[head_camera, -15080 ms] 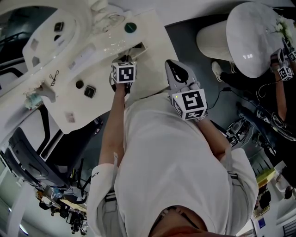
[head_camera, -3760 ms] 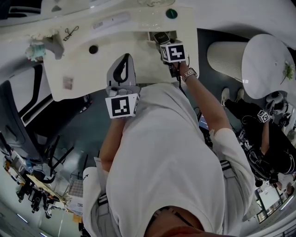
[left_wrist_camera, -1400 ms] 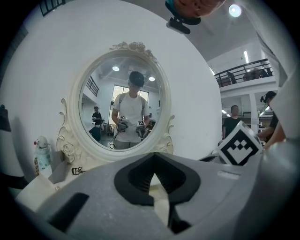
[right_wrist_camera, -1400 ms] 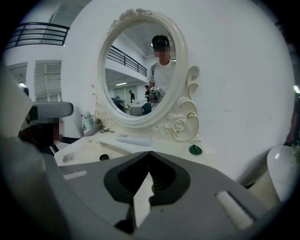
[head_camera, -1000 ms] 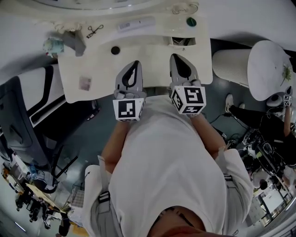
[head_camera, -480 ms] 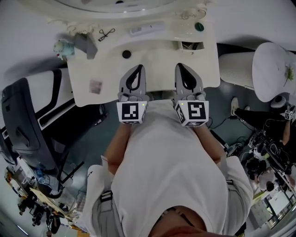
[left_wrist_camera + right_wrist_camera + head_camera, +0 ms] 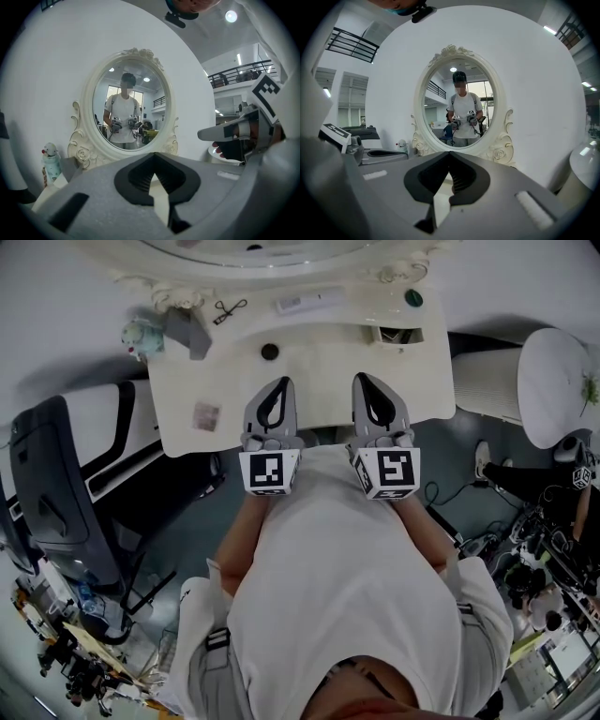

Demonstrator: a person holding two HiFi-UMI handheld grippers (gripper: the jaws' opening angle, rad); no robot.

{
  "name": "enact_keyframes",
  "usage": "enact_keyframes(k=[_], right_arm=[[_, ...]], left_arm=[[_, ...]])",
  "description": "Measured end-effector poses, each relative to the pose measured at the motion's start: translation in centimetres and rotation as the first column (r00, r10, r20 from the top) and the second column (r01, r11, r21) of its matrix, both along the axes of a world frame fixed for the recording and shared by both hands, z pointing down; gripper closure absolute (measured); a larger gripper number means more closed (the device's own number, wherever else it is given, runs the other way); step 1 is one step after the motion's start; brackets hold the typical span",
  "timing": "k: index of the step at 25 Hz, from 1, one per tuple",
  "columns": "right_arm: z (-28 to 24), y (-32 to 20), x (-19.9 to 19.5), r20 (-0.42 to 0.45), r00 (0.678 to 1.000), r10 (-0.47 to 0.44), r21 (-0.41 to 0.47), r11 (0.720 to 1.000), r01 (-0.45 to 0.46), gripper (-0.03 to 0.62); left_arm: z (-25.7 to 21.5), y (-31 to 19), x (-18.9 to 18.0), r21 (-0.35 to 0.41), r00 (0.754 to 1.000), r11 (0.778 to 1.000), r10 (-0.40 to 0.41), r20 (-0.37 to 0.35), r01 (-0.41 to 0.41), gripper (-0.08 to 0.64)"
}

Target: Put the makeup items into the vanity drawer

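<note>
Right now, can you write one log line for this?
left gripper: shut, empty | right gripper: shut, empty | both over vanity

Eyelash curler [image 7: 228, 309] lies on the vanity [image 7: 328, 367], left of the drawer [image 7: 400, 335].

The white tabletop [image 7: 323, 371] carries a small black round pot [image 7: 270, 352] near its middle and a pinkish square patch [image 7: 205, 414] by the left front corner. Along the back lie an eyelash curler [image 7: 225, 309] and a long white case [image 7: 309, 302] (a green round lid [image 7: 412, 298] sits further right).
</note>
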State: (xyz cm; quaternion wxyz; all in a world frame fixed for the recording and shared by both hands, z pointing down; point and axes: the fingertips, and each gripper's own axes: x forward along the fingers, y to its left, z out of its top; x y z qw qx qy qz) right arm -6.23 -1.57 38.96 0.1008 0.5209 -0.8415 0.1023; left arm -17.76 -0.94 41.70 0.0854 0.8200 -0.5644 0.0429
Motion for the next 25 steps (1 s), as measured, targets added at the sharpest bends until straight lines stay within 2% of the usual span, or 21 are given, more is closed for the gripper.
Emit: enact_keyframes(k=[2,6,19,25], right_arm=[[0.0,0.2,-0.4,-0.003,1.0,-0.006,0.002,1.0,0.006,0.586],[0.0,0.5,-0.7,-0.008,1.0,-0.008,0.0,1.0,0.008,0.586],[0.6,1.4,0.0,-0.009,1.0,0.024,-0.016,1.0,-0.025,0.586],[0.8,1.3,0.5,-0.018,0.999,0.051,-0.02,0.999,-0.051,0.586]], left_arm=[[-0.3,0.0,-0.4,0.021,1.0,1.0,-0.013,-0.017,0.013,0.555],[0.0,0.6,-0.9,-0.007,1.0,1.0,-0.012,-0.003,0.012,0.554],[0.4,1.0,0.0,-0.008,1.0,1.0,0.027,0.0,-0.027,0.555],[1.7,0.3,-0.8,-0.026,1.0,1.0,0.013,0.004,-0.013,0.554]])
